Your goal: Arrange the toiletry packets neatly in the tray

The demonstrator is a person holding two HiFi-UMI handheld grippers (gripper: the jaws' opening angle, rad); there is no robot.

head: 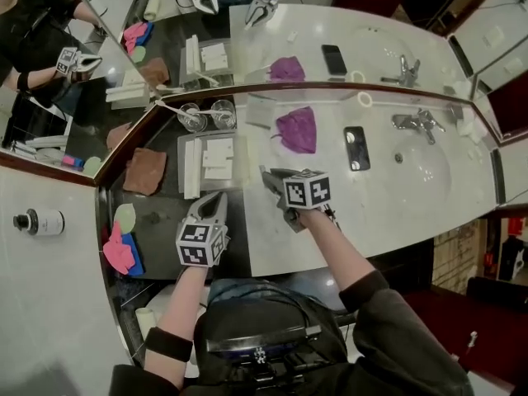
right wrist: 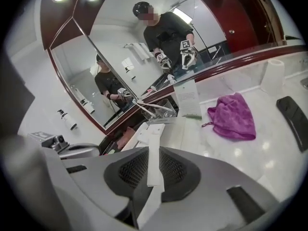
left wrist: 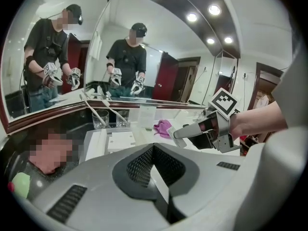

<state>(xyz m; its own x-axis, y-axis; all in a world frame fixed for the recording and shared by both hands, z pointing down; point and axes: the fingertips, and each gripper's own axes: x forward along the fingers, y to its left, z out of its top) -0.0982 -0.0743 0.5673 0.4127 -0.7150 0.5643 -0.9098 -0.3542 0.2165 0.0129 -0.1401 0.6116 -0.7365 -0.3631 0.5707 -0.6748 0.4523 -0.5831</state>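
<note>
My right gripper (right wrist: 154, 170) had its jaws narrow, clamped on a thin white packet (right wrist: 155, 153); my left gripper (left wrist: 155, 167) had its jaws fully closed.

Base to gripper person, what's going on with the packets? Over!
Left gripper shut, empty. Right gripper shut on white packet, just beside the tray. Nothing blocking the tray.

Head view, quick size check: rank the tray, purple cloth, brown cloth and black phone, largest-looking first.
1. tray
2. purple cloth and brown cloth: these look about alike, so I won't rank one over the other
3. black phone
</note>
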